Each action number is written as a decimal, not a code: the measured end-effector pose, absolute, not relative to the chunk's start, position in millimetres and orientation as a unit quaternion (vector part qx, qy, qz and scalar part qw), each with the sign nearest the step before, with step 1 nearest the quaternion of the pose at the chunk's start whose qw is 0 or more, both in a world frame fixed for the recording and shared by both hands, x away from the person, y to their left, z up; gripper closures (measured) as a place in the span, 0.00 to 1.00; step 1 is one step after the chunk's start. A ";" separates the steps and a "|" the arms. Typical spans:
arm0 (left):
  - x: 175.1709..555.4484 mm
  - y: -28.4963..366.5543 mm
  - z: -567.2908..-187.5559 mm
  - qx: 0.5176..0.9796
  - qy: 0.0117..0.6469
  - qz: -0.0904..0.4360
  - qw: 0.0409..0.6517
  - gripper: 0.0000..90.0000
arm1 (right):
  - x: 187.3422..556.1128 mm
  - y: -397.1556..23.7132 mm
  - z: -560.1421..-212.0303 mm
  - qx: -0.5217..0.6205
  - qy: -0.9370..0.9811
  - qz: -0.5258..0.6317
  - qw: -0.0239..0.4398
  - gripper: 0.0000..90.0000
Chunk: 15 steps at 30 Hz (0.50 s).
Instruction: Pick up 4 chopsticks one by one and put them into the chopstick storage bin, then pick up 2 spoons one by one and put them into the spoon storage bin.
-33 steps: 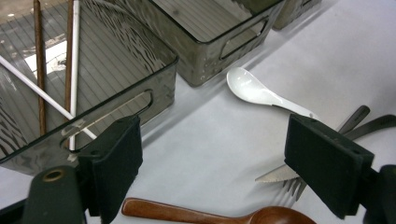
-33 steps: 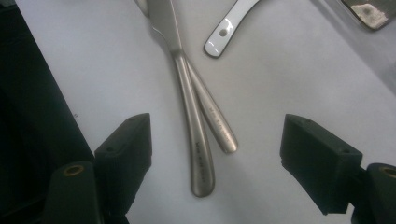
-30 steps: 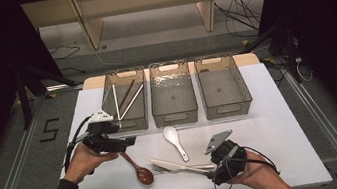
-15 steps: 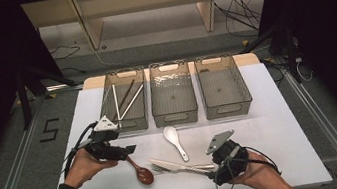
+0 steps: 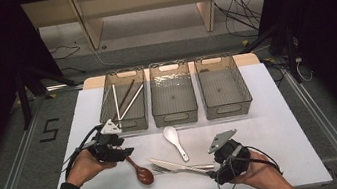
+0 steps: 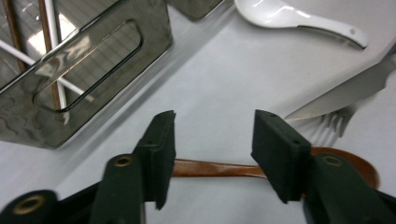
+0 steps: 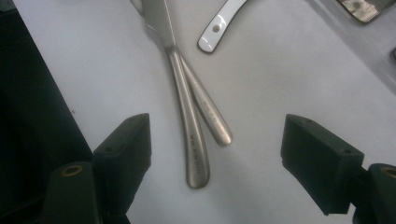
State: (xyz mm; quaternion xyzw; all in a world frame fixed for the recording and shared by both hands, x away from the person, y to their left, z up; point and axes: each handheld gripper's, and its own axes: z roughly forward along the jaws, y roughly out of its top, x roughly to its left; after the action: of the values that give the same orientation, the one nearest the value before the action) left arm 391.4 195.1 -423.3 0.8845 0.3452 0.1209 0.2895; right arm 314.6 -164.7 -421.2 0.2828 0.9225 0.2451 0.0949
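Nearest the person, two hands come in from the bottom edge of a white tabletop (image 5: 280, 108), each holding a tool. The right tool (image 7: 215, 154) has its jaws wide apart, hovering over the handle ends of a knife (image 7: 187, 126) and a fork (image 7: 210, 116) that lie crossed and touching; it grips nothing. The left tool (image 6: 212, 140) sits over a brown spoon (image 6: 215, 169), whose handle runs across between the jaws. Those jaws have just been closing, yet gaps show on both sides of the handle, so the pads do not seem to press on it. The spoon lies flat on the tabletop.

A little farther out rests a white spoon (image 5: 175, 141), just beyond the knife and fork.

Farthest back stand three clear bins side by side. The left bin (image 5: 125, 74) holds several chopsticks (image 5: 124, 101). The middle bin (image 5: 168, 67) and right bin (image 5: 217, 60) look empty.

The sorting appears to be at an early stage: the chopsticks are binned, while both spoons, the knife and the fork remain loose on the tabletop, the brown spoon likely next.
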 end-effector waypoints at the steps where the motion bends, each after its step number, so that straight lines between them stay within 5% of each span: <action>1: 392.9 195.9 -424.6 0.886 0.346 0.121 0.285 0.58 | 314.9 -165.2 -421.3 0.283 0.922 0.246 0.094 0.28; 11: 404.6 198.6 -441.6 0.886 0.361 0.124 0.262 0.98 | 314.1 -165.8 -420.8 0.283 0.923 0.244 0.096 0.28; 15: 407.2 197.8 -448.0 0.889 0.359 0.119 0.259 0.99 | 314.5 -165.4 -420.5 0.284 0.922 0.244 0.096 0.28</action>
State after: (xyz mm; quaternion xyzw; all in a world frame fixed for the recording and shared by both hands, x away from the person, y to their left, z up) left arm 407.2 197.8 -448.0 0.8887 0.3591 0.1191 0.2589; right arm 314.5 -165.4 -420.5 0.2841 0.9224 0.2437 0.0958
